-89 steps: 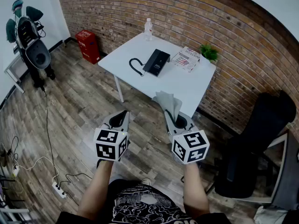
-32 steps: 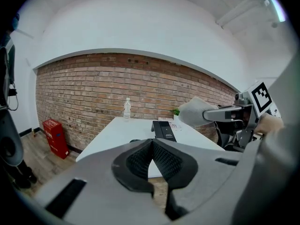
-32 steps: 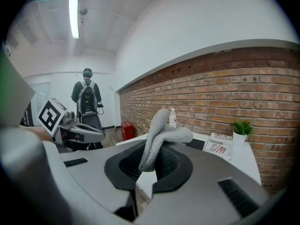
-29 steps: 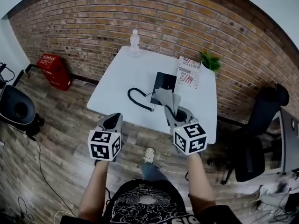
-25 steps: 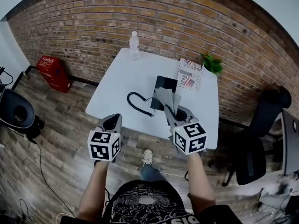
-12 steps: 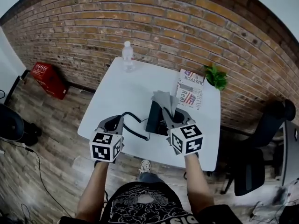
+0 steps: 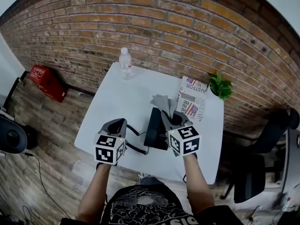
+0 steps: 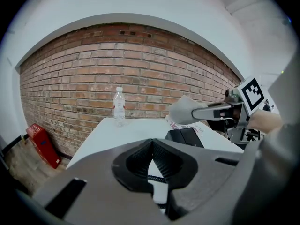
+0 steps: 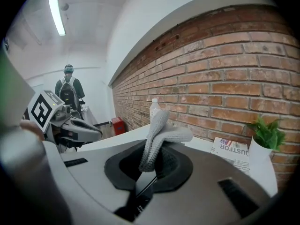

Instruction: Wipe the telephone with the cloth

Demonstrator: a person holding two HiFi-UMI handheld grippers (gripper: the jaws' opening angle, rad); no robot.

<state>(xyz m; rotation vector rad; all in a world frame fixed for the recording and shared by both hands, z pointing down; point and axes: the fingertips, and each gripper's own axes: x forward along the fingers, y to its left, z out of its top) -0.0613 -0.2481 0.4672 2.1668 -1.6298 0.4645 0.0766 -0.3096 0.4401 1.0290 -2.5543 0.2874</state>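
You've closed the distance: a few seconds ago both grippers hung over the floor with the table (image 7: 112, 97) well ahead, and now they sit over its near edge, so the approach looks done and the wiping itself hasn't started. Your right gripper (image 7: 169, 120) is still clamped on the grey cloth (image 7: 162, 102), which stands up out of the jaws in a loose fold pointing toward 12 o'clock, just as it has all the way in. Your left gripper (image 7: 117, 124) has its jaws pressed together with nothing between them; it's only along for the ride so far. The black telephone (image 7: 153, 127) lies on the table between the two grippers, just at 9 o'clock of the right one, with its coiled cord (image 7: 133, 146) trailing toward 7 o'clock, near the left gripper. The cloth appears to float above the phone's far end rather than rest on it, though height is hard to judge from above. Next, I'd say, tip the right gripper down so the fold lands flat on the phone. At 12 o'clock a water bottle (image 7: 124, 62) stands well clear; a newspaper (image 7: 191, 100) lies at 1 o'clock.
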